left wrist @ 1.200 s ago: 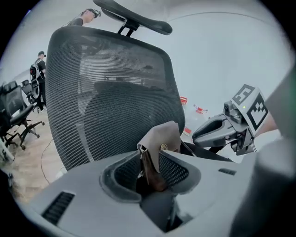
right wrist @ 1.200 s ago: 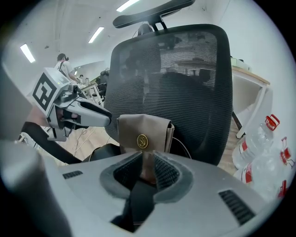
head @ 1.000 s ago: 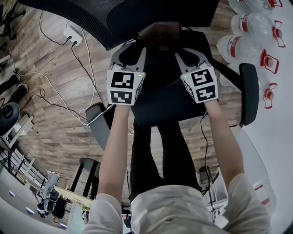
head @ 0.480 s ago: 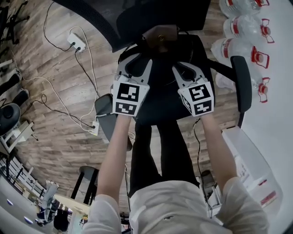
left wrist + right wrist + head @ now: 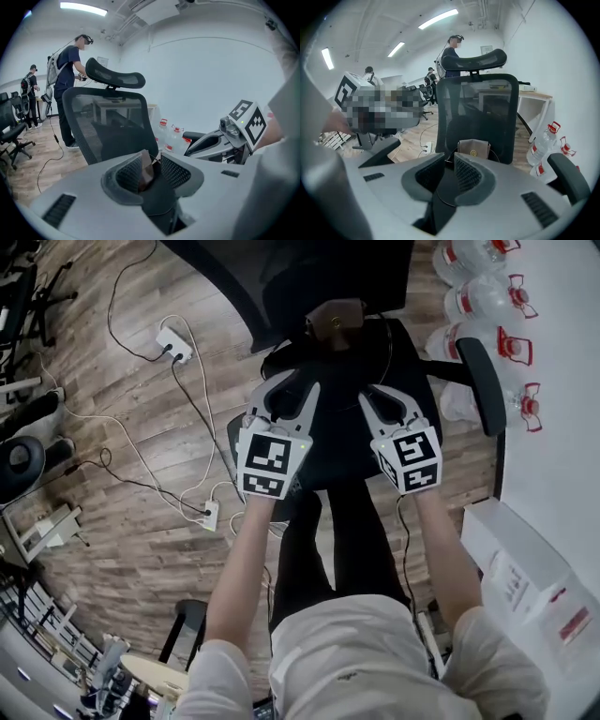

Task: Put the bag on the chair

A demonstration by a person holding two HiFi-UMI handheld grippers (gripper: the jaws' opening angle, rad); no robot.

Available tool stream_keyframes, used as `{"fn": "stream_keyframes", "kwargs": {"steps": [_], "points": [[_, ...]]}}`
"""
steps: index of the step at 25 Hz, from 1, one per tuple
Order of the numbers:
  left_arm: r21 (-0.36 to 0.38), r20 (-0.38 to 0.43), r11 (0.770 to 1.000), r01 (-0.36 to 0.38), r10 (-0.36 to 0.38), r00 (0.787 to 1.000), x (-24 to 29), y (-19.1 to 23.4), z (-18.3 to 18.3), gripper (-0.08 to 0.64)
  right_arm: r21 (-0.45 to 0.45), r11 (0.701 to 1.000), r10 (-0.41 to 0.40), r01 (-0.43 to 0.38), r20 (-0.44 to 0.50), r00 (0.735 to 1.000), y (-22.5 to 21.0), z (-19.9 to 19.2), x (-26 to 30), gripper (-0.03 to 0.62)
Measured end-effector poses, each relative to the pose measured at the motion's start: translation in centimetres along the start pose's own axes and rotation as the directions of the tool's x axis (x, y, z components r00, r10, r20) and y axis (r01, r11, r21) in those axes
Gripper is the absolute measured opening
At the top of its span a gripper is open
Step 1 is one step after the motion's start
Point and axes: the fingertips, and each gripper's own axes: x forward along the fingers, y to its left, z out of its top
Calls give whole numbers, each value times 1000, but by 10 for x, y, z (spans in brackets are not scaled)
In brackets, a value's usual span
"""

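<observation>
A small brown bag [image 5: 336, 320] with a gold button stands upright at the back of the black office chair's seat [image 5: 342, 451], against the mesh backrest. It shows as the brown bag [image 5: 473, 149] in the right gripper view. In the left gripper view only a brown edge of the bag [image 5: 146, 168] shows past the jaws. My left gripper [image 5: 292, 386] and right gripper [image 5: 382, 396] hover side by side over the seat, short of the bag and apart from it. Both stand open with nothing between the pads. A thin cord lies on the seat under them.
The chair's armrest [image 5: 478, 381] sticks out at the right, with several water bottles [image 5: 483, 296] on the floor beyond it. Power strips [image 5: 173, 341] and cables trail over the wood floor at the left. A white box [image 5: 520, 568] sits at the right. People stand in the background [image 5: 70, 70].
Both grippers have drawn back from the bag toward the person. The bag stays on the seat.
</observation>
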Motion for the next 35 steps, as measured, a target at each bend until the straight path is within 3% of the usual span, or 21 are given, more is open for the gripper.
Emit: {"fn": "stream_keyframes", "kwargs": {"steps": [7,12,19,35], "points": [[50,44,998,50,-52,998,-75,-26,13,109,-26,998,-53,55,70,996,49,24,-62,64],[55,79,996,76,-80,994,-143,-41,24,109,-48,994,-91,97,105,990,93,51,-114,63],[54,124,995,85,-91,988,-200,-60,32,109,-61,990,-118,129,155,981,132,63,-165,48],[127,188,985,120,-143,972,-285,-106,61,85,-132,985,-77,115,259,963,202,98,-243,25]]}}
